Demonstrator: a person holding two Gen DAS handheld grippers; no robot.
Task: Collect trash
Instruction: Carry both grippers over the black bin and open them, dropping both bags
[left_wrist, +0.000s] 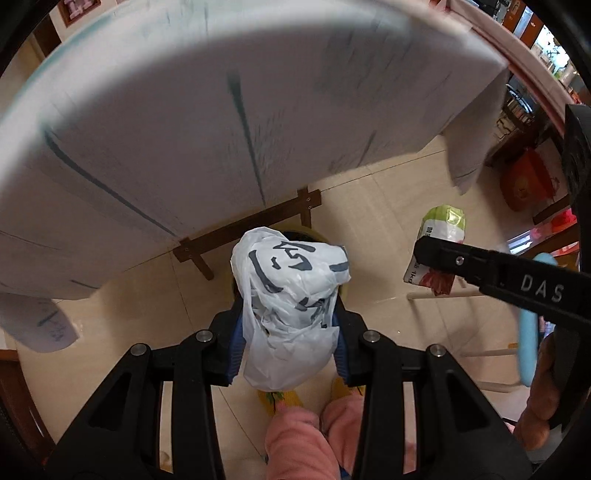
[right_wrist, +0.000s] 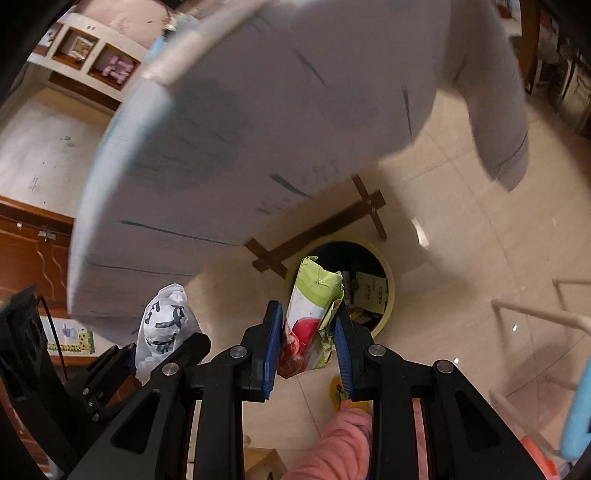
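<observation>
the crumpled white plastic bag (left_wrist: 291, 314) with dark lettering sits pinched between the blue pads of the left gripper (left_wrist: 290, 350), whose jaws are partly closed around the wad so it cannot slip. the green and white food packet (right_wrist: 314, 317), with a red fruit picture on it, is clamped by the right gripper (right_wrist: 308, 354), its jaws drawn nearly together on the thin packet. both grippers point steeply down at the tiled floor (right_wrist: 461, 258), which looks like a way to line each piece up for a drop.

just beyond the packet stands a round bin (right_wrist: 388, 291) with a pale yellow rim, dark inside, already holding some boxes and scraps. from the right wrist view the packet hangs close to the bin's near edge; in the left wrist view the bag covers most of the bin, so it seems to hang over or near the opening, though i cannot tell exactly.

above is the surface (left_wrist: 221, 110), covered with a white cloth, on a dark wooden cross-shaped foot (right_wrist: 317, 229). pink trouser legs (left_wrist: 314, 435) and yellow slippers show below.
</observation>
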